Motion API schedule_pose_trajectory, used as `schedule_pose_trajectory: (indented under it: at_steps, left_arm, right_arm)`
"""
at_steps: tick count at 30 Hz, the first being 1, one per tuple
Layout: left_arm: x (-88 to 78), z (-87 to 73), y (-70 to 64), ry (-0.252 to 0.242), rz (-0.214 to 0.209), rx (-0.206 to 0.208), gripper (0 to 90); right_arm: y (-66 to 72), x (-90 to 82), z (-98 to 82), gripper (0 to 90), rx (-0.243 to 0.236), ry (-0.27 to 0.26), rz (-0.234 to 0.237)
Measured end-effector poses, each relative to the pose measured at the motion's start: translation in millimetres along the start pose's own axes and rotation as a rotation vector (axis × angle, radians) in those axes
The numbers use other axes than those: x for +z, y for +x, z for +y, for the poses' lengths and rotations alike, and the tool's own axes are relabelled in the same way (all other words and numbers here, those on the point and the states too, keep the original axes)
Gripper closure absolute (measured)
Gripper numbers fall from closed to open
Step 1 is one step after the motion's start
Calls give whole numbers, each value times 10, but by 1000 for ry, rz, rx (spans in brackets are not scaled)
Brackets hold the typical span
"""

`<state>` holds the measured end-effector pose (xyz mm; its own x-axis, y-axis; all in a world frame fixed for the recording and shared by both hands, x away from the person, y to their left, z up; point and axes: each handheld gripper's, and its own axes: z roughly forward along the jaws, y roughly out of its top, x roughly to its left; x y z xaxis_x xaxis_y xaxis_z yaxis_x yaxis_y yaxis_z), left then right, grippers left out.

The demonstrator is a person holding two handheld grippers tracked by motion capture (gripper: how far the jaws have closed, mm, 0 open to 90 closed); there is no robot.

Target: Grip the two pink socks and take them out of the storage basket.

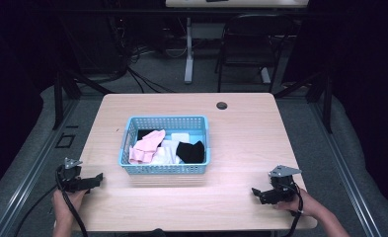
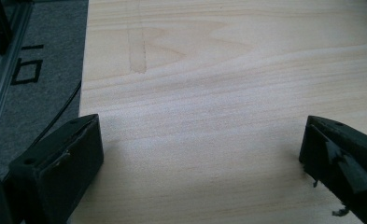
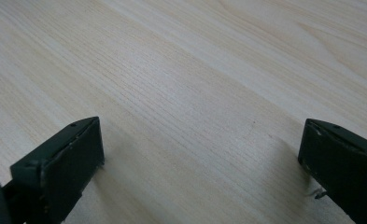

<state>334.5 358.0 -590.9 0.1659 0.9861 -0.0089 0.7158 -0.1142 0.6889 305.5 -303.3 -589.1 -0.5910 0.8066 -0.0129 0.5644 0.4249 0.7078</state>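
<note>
We find the left gripper [image 1: 98, 177] resting low at the near left corner of the surface [image 1: 241, 143], its fingers [image 2: 55, 163] spread wide and released, nothing between them but bare wood. Well apart from it, in the middle of the surface and somewhat toward the left edge, stands the blue basket [image 1: 165, 168], holding a pink cloth [image 1: 146, 147] at its left, a white cloth [image 1: 168, 151] in the middle and a black cloth [image 1: 190, 151] at its right. The right gripper [image 1: 255, 191] sits near the near right corner, its fingers [image 3: 59, 163] likewise released and empty.

In our judgement the step in hand is the first reach into the basket. To do it well, we would lift a gripper clear over the near wall of the basket and come down from above with the fingers wide. We would pinch a raised fold of one cloth only, since the cloths overlap and a deep bite may drag a neighbour out. The basket looks light; the other gripper may need to steady its rim.

The surface is pale wood with a round cable hole [image 1: 222, 105] near the far edge. The room beyond is dim: grey carpet, loose cables [image 1: 142, 74], a black chair [image 1: 253, 47] and a second table leg [image 1: 188, 49].
</note>
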Motion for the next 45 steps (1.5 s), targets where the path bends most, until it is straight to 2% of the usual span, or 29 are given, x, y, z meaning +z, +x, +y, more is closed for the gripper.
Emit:
schedule_pose_trajectory:
  at_steps: [20,27,28,32,34,38,39,45]
  left_arm:
    - [10,7,-9,-3,-3,4,0]
    - [13,38,14,12,-11,28,0]
    - [-10,60,22,24,8,19,1]
    - [-114,137,28,18,-9,7,0]
    - [-200,207,28,9,-14,23,0]
    - [-349,319,30,-7,-51,16,0]
    - [-394,347,17,-12,-45,20,0]
    - [-474,467,-76,3,-62,50,0]
  right_arm:
    - [10,4,-2,0,0,-8,4]
    - [-10,9,7,0,-2,2,14]
    - [-9,8,6,0,-2,2,12]
    - [-7,6,5,0,-3,2,10]
    - [-6,5,5,0,-3,2,8]
    - [-7,3,6,0,-6,4,6]
    - [-7,2,5,0,-6,4,5]
    - [11,1,12,0,-12,4,4]
